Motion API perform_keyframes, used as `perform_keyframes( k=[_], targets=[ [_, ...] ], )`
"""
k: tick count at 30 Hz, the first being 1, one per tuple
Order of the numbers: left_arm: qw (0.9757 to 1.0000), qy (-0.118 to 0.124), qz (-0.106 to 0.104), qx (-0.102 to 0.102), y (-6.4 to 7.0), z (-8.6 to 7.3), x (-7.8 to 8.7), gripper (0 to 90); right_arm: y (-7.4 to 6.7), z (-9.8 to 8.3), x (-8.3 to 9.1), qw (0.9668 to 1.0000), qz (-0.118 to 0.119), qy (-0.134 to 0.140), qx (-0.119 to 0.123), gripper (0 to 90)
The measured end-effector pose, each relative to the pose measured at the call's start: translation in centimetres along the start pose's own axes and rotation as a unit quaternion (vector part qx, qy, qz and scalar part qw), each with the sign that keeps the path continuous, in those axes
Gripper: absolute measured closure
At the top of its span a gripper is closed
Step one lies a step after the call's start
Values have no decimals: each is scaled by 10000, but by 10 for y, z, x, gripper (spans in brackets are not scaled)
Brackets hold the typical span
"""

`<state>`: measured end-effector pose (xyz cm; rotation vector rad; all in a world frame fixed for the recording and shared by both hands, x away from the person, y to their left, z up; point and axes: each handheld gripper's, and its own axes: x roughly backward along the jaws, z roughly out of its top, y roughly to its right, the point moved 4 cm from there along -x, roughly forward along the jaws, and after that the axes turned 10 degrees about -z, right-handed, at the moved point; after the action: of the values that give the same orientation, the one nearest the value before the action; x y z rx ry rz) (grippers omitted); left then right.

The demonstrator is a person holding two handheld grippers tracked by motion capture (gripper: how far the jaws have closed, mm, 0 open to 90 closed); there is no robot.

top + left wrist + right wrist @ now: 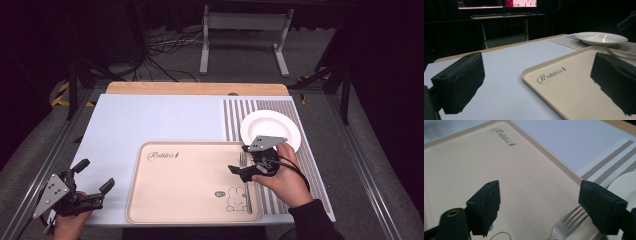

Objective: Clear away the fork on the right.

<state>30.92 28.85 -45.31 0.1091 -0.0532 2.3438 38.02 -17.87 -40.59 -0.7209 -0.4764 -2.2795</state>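
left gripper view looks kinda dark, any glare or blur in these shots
Left gripper view: dim, black background, bright glare streaks on the white plate, near jaws soft. Right gripper view: brighter, the tray evenly lit, the fork slightly soft. High view: table well lit, surroundings dark, the right tool a little blurred.
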Motion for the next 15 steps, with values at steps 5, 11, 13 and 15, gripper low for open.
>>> perform_keyframes(
  k=[5, 11, 13, 15],
  targets=[
    [10000, -6, 3, 6, 0, 0, 0, 1, 7, -1, 11, 9992, -92, 328, 217, 155],
    [10000, -3, 8, 5, 0, 0, 0, 1, 15, -3, 24, 9962, -214, 833, 99, 117],
    [10000, -6, 10, 9, 0, 0, 0, 1, 19, -5, 29, 9948, -268, 982, 88, 107],
    [10000, -16, -1, 1, 0, 0, 0, 1, 22, -7, 35, 9934, -296, 1105, 50, 107]
  ],
)
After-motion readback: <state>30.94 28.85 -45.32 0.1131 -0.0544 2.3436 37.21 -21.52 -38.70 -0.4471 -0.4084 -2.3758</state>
